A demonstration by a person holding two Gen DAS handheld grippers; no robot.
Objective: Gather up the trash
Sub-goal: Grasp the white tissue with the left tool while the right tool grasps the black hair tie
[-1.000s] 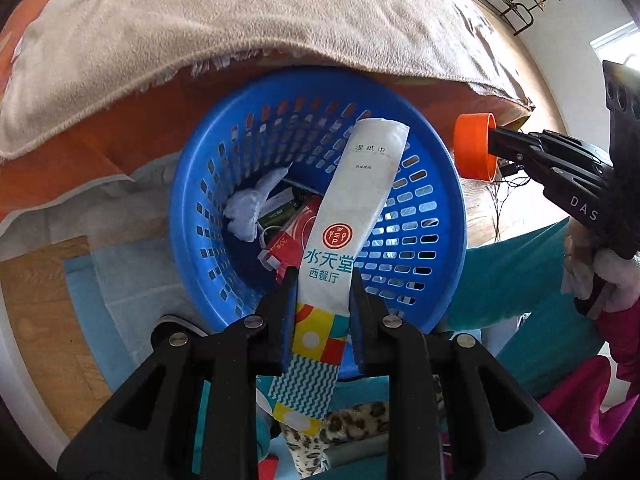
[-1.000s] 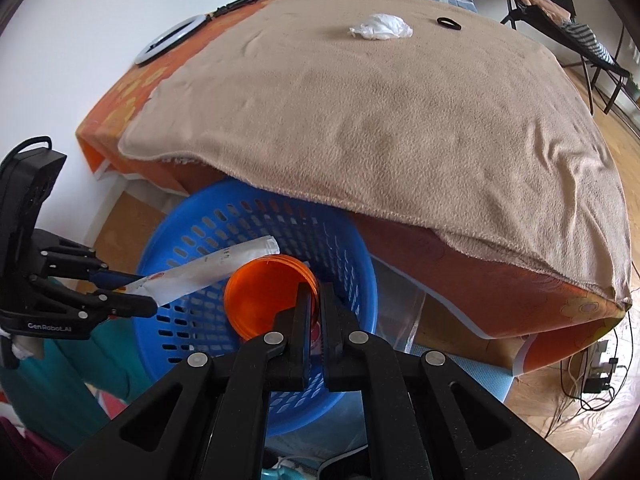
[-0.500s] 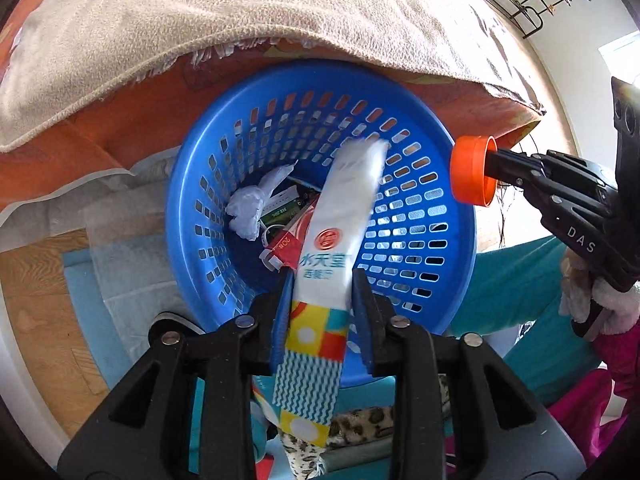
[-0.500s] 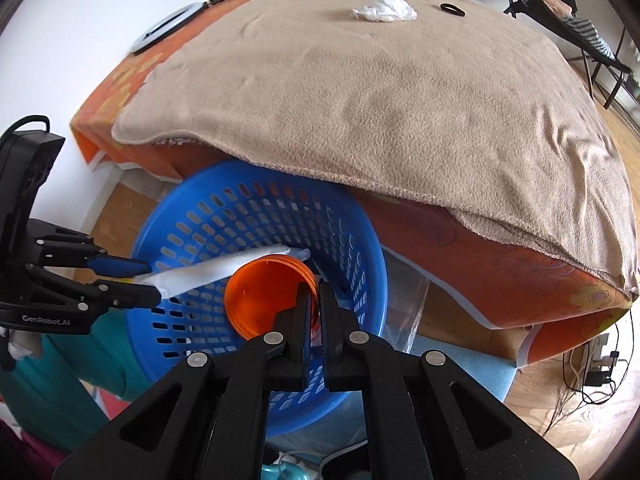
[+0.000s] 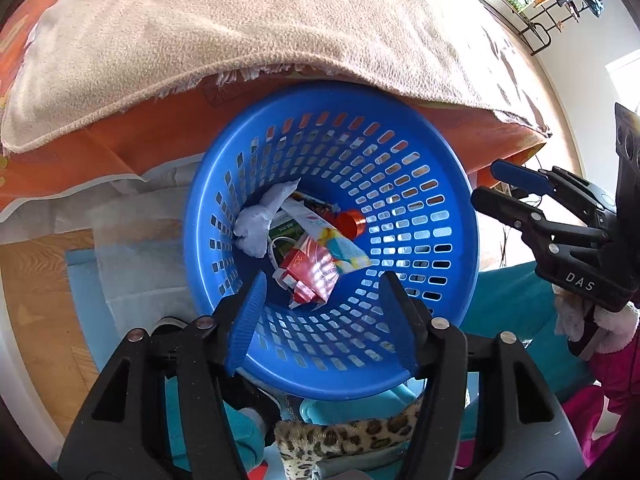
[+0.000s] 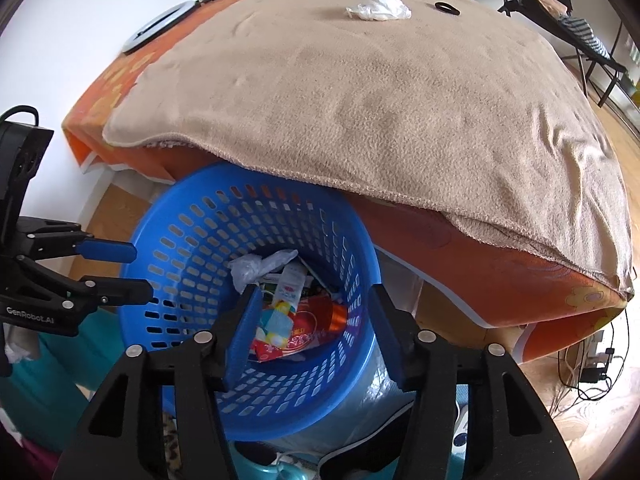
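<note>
A blue slotted basket [image 5: 448, 184] [image 6: 192, 220] stands on the floor against the bed. At its bottom lie a white wipe packet [image 5: 320, 232] [image 6: 288, 292], an orange cap [image 5: 350, 222] [image 6: 340, 316], a red wrapper [image 5: 308, 268] [image 6: 296, 340] and crumpled white tissue [image 5: 256, 228] [image 6: 256, 266]. My left gripper [image 5: 324, 320] [image 6: 120, 276] hangs open over the basket's near rim, holding nothing. My right gripper [image 6: 310, 336] [image 5: 492, 184] is also open above the basket. A crumpled white wad [image 6: 380, 8] lies far back on the bed's tan blanket [image 6: 360, 100].
A black ring [image 6: 447, 8] lies near the wad. A round mirror [image 6: 156, 28] and a cable sit at the bed's far left. Chairs [image 6: 560, 4] stand beyond the bed. Cables [image 6: 588, 364] lie on the floor at right. A person's teal clothing [image 5: 516, 300] is close by.
My left gripper opened and the wipe packet dropped into the basket. My right gripper opened too, and the orange cap fell in beside it.
</note>
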